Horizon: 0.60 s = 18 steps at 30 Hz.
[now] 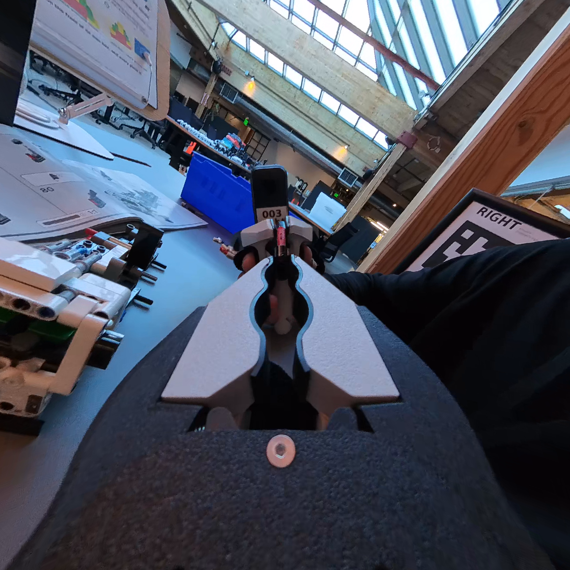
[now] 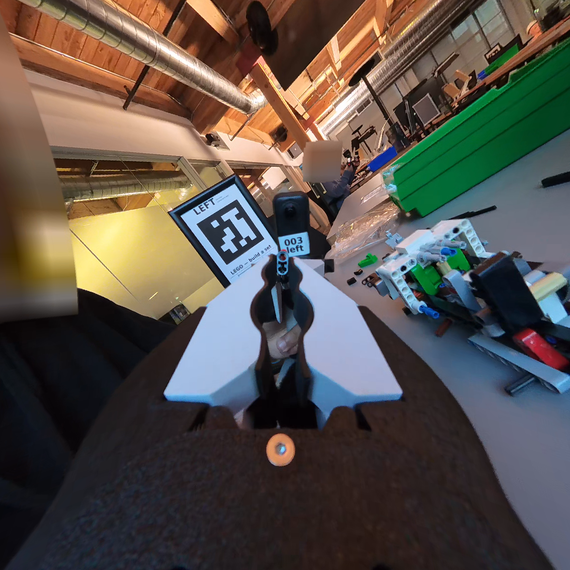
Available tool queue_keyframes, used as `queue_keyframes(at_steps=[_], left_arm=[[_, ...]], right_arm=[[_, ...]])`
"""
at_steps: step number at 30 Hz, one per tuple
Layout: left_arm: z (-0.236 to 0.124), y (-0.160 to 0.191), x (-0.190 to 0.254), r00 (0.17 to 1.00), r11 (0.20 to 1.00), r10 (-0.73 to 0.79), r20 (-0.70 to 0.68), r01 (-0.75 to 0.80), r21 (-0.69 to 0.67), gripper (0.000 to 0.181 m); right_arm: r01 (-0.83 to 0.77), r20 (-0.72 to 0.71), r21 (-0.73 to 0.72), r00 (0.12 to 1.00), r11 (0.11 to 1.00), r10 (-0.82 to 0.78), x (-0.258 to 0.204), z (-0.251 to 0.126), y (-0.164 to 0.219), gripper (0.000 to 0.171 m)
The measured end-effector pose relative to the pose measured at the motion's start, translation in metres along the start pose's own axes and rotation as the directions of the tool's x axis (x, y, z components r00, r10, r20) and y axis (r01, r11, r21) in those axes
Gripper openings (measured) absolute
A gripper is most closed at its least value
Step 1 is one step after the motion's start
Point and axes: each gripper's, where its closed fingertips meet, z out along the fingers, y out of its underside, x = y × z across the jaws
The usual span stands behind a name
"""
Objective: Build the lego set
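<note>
The left hand-held gripper and right hand-held gripper, tip to tip, each pinch one small pin; slight misalignment could drop it.

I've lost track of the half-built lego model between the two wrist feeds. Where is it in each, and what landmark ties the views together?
Left wrist view: the lego model sits at the left edge, on the grey table, below the open instruction booklet.
Right wrist view: the lego model is on the right, in front of the green bins.
Shared landmark: the grey table it rests on.
</note>
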Motion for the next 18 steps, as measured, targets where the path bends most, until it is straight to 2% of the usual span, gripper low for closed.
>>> queue_keyframes(at_steps=[9,10,15,18], left_arm=[[-0.001,0.000,0.004,1.000,1.000,0.028,-0.006,-0.028,0.005,0.005],[0.001,0.001,0.004,0.999,0.999,0.037,-0.002,-0.037,-0.005,0.005],[0.000,0.000,0.006,0.999,0.999,0.040,-0.008,-0.040,0.007,0.005],[0.000,0.000,0.003,1.000,1.000,0.024,-0.003,-0.024,0.004,0.005]], right_arm=[[0.095,-0.034,-0.042,0.995,0.995,-0.097,-0.003,0.004,0.002,0.006],[0.085,-0.036,-0.093,0.995,0.992,-0.089,-0.003,0.006,0.011,0.006],[0.108,-0.043,-0.113,0.993,0.988,-0.114,-0.005,0.010,0.011,0.006],[0.061,-0.045,-0.102,0.997,0.993,-0.066,-0.003,0.010,0.010,0.006]])
